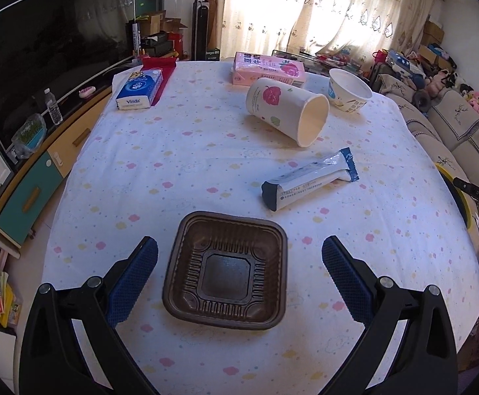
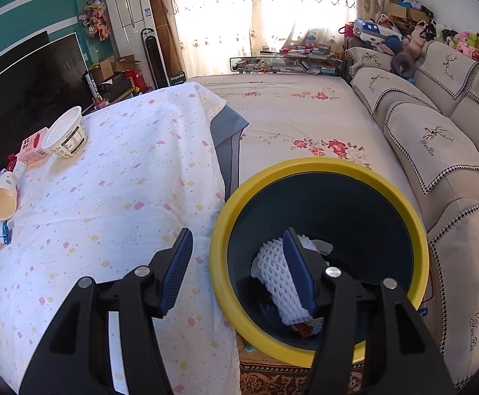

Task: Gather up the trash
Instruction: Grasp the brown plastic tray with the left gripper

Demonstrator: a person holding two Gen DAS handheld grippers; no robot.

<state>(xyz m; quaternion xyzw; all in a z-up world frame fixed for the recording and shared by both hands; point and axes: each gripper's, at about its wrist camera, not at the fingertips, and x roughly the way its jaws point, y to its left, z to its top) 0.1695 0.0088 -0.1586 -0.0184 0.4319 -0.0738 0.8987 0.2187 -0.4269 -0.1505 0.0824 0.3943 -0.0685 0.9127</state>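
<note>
tablecloth (image 1: 180, 151) holds brown tray (image 1: 226, 271) between spread left gripper (image 1: 239, 263); only right gripper (image 2: 239, 270), apart, shows bin (image 2: 318, 168).

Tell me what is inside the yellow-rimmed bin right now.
Inside the yellow-rimmed bin lies a white foam net sleeve, with a scrap of red-printed packaging beneath its lower end. The right gripper's finger covers part of the contents; the rest is dark.

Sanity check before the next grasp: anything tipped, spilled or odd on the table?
The paper cup lies tipped on its side, mouth toward the wrapper; no spill visible. The brown tray sits upright between the open left tool fingers. Nothing else stands out.
</note>
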